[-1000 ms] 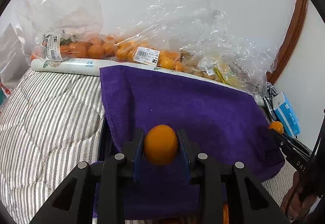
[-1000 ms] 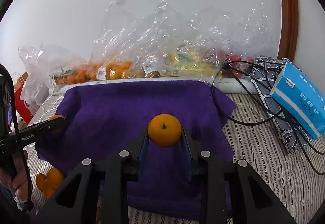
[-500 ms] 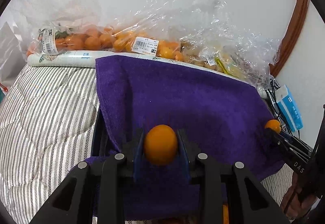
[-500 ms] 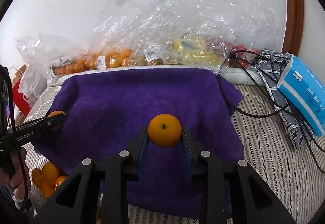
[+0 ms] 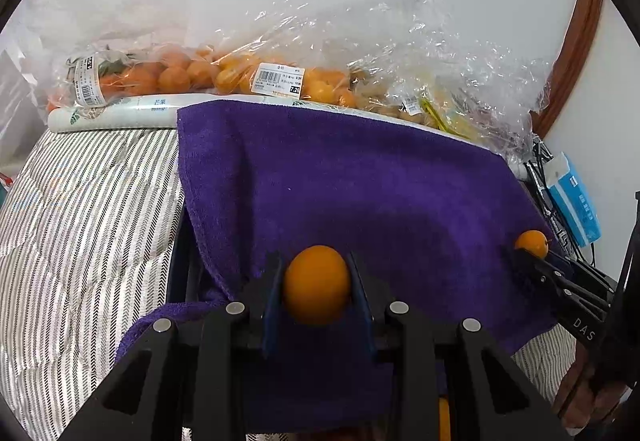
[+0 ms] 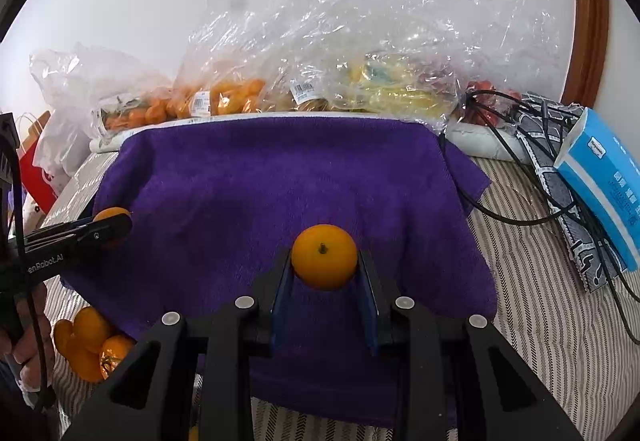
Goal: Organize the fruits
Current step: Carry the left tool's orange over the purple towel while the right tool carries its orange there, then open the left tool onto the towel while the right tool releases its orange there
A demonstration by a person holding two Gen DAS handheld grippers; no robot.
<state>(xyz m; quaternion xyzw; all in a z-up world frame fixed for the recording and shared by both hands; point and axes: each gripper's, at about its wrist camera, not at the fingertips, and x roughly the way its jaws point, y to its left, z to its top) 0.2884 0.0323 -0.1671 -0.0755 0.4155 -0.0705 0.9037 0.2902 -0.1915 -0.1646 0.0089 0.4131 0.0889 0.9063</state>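
Observation:
My left gripper (image 5: 317,283) is shut on a small orange (image 5: 317,283) above the near edge of a purple towel (image 5: 360,193). My right gripper (image 6: 324,257) is shut on another small orange (image 6: 324,256), stem facing me, over the same purple towel (image 6: 280,181). Each view catches the other gripper from the side: the right gripper (image 5: 532,247) with its orange (image 5: 531,242) at the towel's right edge, the left gripper (image 6: 114,223) with its orange (image 6: 110,214) at the towel's left edge. Several loose oranges (image 6: 90,345) lie on the striped bedding at lower left.
Clear plastic bags of oranges (image 5: 192,75) and other fruit (image 6: 384,89) line the wall behind the towel. A blue tissue box (image 6: 604,177), black cables (image 6: 520,217) and a patterned cloth lie to the right. Striped bedding (image 5: 80,209) spreads left of the towel.
Both views have shifted slightly, so the towel fills more of each and the bags sit a little lower. Each gripper still holds its orange as before.

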